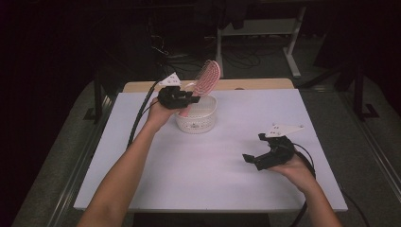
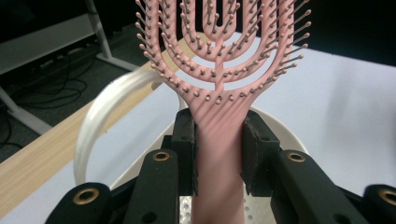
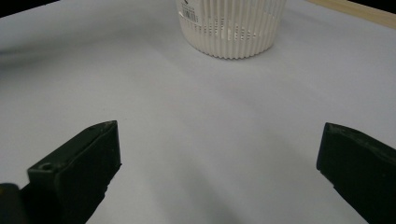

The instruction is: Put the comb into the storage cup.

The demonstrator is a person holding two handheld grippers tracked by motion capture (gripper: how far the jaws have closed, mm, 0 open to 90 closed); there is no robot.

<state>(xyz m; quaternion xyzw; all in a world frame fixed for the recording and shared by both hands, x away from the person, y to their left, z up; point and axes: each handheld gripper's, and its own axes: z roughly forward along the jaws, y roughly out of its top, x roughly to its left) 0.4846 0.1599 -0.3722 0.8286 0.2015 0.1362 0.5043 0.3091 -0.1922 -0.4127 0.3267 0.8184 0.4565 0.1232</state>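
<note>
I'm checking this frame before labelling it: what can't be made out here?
- Pink hairbrush: its handle end, cut off by the left gripper view's bottom edge between the left gripper jaws.
- White basket: its inside, in the high view, hidden by the wall and brush.
- Basket label, right gripper view: too small.

Hairbrush: pink, vented, bristled; handle clamped between the left tongs' pads, head tilted upward beyond them.

bare forearms, no sleeves; black tools, brass screw eyelets, grey triangular plates, black cables
</note>
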